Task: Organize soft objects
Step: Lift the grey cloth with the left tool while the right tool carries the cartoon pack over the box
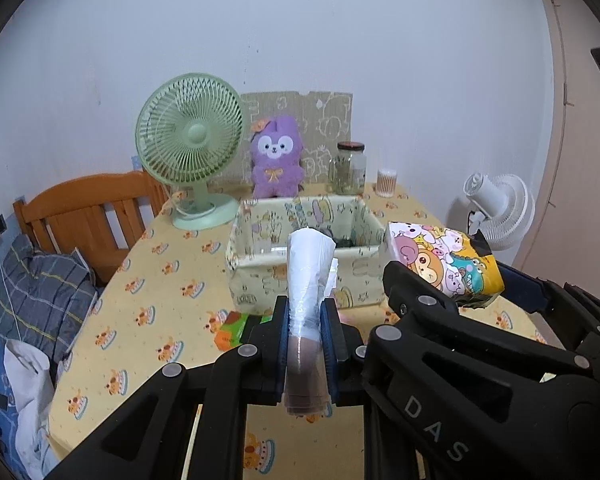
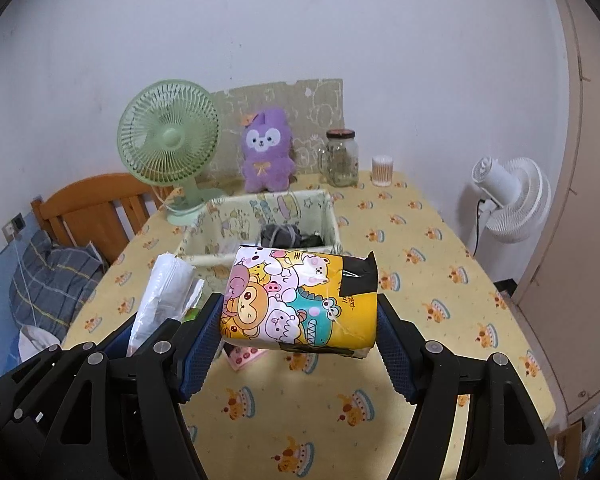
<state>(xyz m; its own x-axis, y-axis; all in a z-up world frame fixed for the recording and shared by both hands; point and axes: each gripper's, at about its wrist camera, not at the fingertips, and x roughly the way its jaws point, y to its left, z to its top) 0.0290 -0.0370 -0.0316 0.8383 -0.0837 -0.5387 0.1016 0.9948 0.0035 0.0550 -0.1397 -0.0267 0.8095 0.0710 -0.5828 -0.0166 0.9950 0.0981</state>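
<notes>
My left gripper (image 1: pixel 305 320) is shut on a rolled white plastic bag (image 1: pixel 309 264), held above the yellow tablecloth. The same white bag (image 2: pixel 160 300) shows at the left of the right wrist view. My right gripper (image 2: pixel 300 320) is shut on a soft cartoon-printed tissue pack (image 2: pixel 300 300), with a blue pad against each end. That pack (image 1: pixel 444 264) also hangs at the right in the left wrist view. Just beyond both stands an open fabric storage box (image 1: pixel 260 256) (image 2: pixel 204 248) with dark items inside. A purple plush toy (image 1: pixel 276 156) (image 2: pixel 266 150) sits behind the box.
A green desk fan (image 1: pixel 190 148) stands at the back left, a glass jar (image 1: pixel 350 168) and a cotton-swab tub (image 1: pixel 387 182) at the back right. A pink item (image 2: pixel 244 358) lies on the cloth under the pack. A wooden chair (image 1: pixel 88 216) and white floor fan (image 2: pixel 512 200) flank the table.
</notes>
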